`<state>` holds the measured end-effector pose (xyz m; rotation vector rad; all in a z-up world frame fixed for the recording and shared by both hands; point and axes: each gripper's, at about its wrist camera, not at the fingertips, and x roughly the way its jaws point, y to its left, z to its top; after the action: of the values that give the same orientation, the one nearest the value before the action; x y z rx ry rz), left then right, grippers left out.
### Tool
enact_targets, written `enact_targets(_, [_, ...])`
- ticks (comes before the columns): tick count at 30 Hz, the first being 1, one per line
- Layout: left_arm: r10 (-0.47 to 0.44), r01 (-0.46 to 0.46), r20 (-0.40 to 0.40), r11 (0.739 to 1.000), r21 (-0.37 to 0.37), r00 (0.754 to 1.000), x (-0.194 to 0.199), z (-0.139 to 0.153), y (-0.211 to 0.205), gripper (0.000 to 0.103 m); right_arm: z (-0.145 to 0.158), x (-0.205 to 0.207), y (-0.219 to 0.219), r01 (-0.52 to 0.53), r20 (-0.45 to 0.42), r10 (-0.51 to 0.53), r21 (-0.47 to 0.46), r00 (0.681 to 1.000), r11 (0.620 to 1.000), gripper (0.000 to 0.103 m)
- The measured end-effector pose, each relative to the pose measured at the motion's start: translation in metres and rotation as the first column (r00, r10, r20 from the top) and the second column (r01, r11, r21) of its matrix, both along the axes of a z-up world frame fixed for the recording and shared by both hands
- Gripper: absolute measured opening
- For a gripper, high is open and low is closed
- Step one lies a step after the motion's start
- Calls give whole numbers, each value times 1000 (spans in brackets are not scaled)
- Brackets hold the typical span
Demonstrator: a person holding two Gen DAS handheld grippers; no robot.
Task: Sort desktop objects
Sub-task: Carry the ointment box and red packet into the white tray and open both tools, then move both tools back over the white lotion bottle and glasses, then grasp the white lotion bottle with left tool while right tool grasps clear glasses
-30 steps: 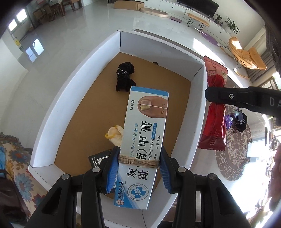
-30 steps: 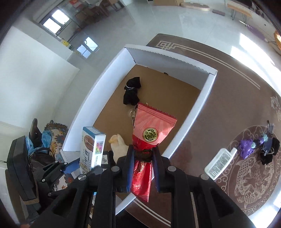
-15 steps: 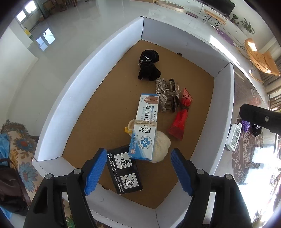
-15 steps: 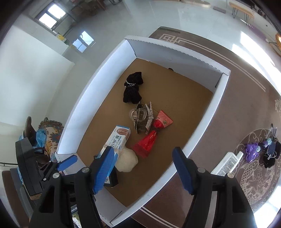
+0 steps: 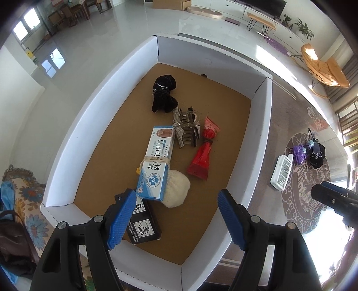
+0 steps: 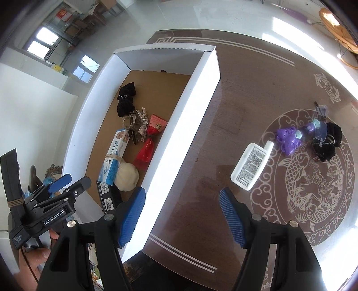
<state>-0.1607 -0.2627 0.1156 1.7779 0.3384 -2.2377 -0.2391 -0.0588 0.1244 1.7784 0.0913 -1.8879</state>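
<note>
A glossy pale tiled floor (image 5: 107,33) fills the upper left of the left wrist view. An orange lounge chair (image 5: 322,67) sits at the upper right, with a low wooden bench (image 5: 260,18) and a potted plant (image 5: 303,25) along the top edge. A flower-patterned cloth (image 5: 24,201) lies at the lower left. In the right wrist view, bright windows (image 6: 47,43) show at the upper left, above a white wall (image 6: 29,107).

Bright daylight, floor glare at right, fisheye-warped dark edges.
</note>
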Motion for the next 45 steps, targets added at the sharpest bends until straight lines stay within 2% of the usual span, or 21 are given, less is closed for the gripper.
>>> enact_targets(7, [-106,106,-22,994,5,994,-3,17,70,74,-19,15,87,88,26,-89,31,996,996,77])
enact_targets(11, [-184,186,-33,980,73,982,-7,14,125,74,-37,29,153,151,71,-157,88,985,985,77])
enact_targets(18, [-351,345,49,933,99,935,-31,-39,215,74,-53,51,254,235,117,-255,164,960,958,77])
enact_targets(21, [-371,364,87,928,84,925,-50,-64,230,74,-59,53,285,265,130,-291,182,948,947,77])
enact_targets(24, [-362,354,100,931,89,927,-74,-84,233,74,-66,51,307,295,139,-323,193,936,936,77])
enact_targets(32, [-377,373,113,926,60,919,-125,-129,238,74,-76,18,323,355,135,-378,170,916,919,77])
enact_targets(38, [-390,386,113,921,53,914,-128,-148,236,74,-72,-36,304,359,88,-371,127,924,925,77])
enact_targets(41, [-422,423,94,906,15,902,-124,-149,241,74,-66,-59,292,354,57,-361,106,931,929,77])
enact_targets(42, [-433,435,96,901,3,896,-123,-149,243,77,-63,-65,289,353,46,-359,100,932,930,77])
enact_targets(43, [-438,439,100,898,5,894,-123,-150,244,87,-62,-71,286,354,38,-359,93,933,931,77])
enact_targets(45, [-413,415,164,910,27,896,-123,-160,241,103,-60,-85,280,361,31,-364,71,931,930,77])
